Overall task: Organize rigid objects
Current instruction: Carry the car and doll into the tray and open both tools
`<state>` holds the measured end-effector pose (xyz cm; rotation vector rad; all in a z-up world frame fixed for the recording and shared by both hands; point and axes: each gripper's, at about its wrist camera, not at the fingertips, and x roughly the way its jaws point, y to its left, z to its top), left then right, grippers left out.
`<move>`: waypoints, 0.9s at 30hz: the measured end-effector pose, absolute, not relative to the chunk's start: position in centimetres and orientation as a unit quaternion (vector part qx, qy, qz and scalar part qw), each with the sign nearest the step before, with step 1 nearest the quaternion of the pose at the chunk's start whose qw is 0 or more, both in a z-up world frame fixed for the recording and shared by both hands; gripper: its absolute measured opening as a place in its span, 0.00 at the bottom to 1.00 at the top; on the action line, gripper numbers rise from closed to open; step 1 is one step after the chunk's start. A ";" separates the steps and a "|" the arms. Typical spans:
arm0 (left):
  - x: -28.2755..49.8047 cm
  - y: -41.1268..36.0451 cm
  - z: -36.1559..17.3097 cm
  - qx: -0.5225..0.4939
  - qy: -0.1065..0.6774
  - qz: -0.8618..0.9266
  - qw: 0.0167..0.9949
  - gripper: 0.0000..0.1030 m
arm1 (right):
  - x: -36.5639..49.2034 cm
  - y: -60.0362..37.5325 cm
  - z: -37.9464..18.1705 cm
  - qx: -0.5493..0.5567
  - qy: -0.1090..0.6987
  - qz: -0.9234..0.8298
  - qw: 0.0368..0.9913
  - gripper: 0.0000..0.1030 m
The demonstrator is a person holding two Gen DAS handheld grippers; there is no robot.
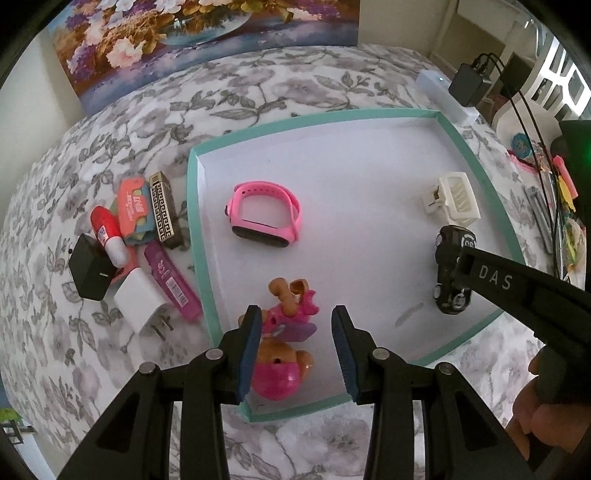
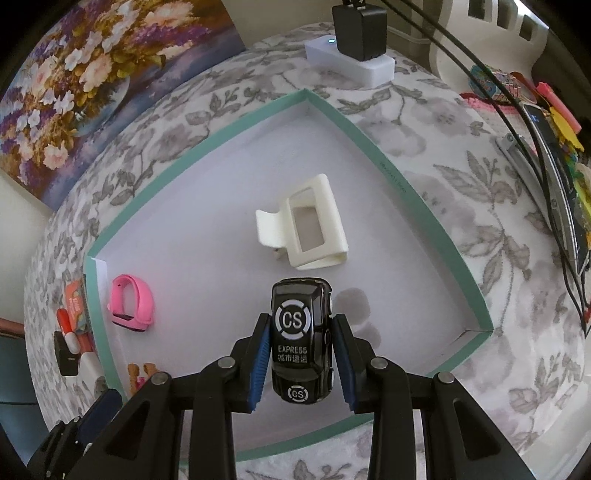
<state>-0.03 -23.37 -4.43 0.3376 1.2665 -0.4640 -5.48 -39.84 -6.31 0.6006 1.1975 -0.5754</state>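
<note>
Holding the toy car (image 2: 301,339) in the right gripper (image 2: 301,363) over the tray (image 1: 199,236), hovering the left gripper (image 1: 293,354) wide above the doll (image 1: 284,354), leaving items (image 1: 133,240) outside.

Pretty sure this is someone's home, probably a living or dining room. The table wears a grey floral tablecloth (image 1: 258,92), and a flower painting (image 1: 192,40) leans on the wall at its far edge. A power strip (image 2: 351,62) with a black charger (image 2: 360,29) sits at the far right corner, next to a white chair (image 2: 509,33).
</note>
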 end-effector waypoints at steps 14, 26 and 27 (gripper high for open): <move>1.1 -22.4 -4.2 0.148 0.584 -0.181 0.777 0.62 | -4.9 -39.4 -6.2 0.253 0.554 -0.281 0.742 0.55; 2.9 -19.6 -3.8 0.116 0.583 -0.117 0.796 0.83 | -4.5 -38.7 -5.9 0.226 0.551 -0.288 0.750 0.76; 3.2 -19.2 -3.8 0.109 0.584 -0.111 0.797 0.83 | -4.4 -38.7 -5.8 0.225 0.550 -0.288 0.751 0.78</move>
